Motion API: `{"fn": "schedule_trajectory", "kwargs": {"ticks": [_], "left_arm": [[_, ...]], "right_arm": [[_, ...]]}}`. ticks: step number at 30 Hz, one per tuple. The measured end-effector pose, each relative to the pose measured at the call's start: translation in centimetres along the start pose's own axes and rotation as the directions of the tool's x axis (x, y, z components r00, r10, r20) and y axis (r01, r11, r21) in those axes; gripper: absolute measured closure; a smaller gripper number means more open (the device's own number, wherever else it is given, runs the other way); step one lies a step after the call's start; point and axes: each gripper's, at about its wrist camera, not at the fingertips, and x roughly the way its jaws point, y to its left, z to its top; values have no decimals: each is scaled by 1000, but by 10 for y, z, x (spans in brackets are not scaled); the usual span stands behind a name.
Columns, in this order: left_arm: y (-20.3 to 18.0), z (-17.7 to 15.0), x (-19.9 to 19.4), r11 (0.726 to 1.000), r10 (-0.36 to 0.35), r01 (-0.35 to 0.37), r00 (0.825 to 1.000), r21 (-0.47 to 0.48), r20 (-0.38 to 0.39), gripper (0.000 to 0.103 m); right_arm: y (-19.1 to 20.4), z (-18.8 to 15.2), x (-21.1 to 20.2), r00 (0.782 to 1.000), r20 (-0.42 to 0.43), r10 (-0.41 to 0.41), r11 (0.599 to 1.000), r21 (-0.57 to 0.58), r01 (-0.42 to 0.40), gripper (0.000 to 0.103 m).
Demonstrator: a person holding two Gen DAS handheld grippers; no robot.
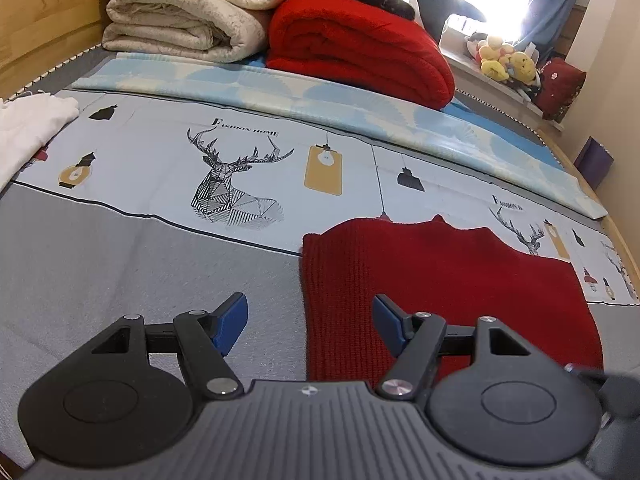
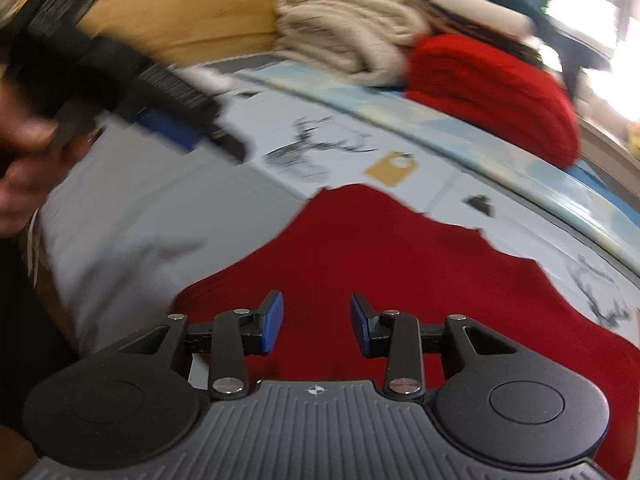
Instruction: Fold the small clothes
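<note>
A dark red knitted garment (image 1: 440, 280) lies flat on a bed sheet (image 1: 160, 160) printed with geometric deer heads and hanging lamps, with a plain grey band along its near side. The garment sits at the near right of the bed.

The left gripper (image 1: 310, 320) hovers over the garment's left edge, its blue-padded fingers (image 1: 230, 324) spread wide apart and holding nothing; one finger is over the grey sheet, the other over the red knit. The right gripper (image 2: 316, 326) is above the near part of the same garment (image 2: 380, 248), its fingers also parted with nothing between them. The right wrist view is blurred, and in its upper left the left gripper (image 2: 168, 128) appears as a dark smear, with a hand (image 2: 24, 160) below it at the left edge.

At the far side of the bed a folded cream blanket (image 1: 180, 12) sits to the left of a folded bright red blanket (image 1: 360, 48), touching it. A white garment (image 1: 28, 128) lies at the far left edge. Plush toys (image 1: 504, 58) rest on a ledge at the far right, near a bright window.
</note>
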Motion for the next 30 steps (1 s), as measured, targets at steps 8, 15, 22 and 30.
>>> {"fn": "schedule_trajectory", "kwargs": {"ticks": [8, 15, 22, 30], "left_arm": [[5, 0, 9, 1000, 10, -9, 999, 7, -32, 28], [9, -1, 15, 1000, -20, 20, 997, 5, -69, 25], [12, 0, 43, 994, -89, 76, 981, -77, -170, 24], [8, 4, 83, 969, -219, 175, 934, -172, -284, 13]], "right_arm": [[61, -15, 40, 994, -100, 40, 966, -250, -64, 49], [98, -39, 67, 990, -94, -102, 825, -564, 32, 48], [89, -32, 71, 991, -100, -94, 852, -523, 28, 62], [59, -2, 29, 999, 0, -35, 935, -353, 33, 87]]}}
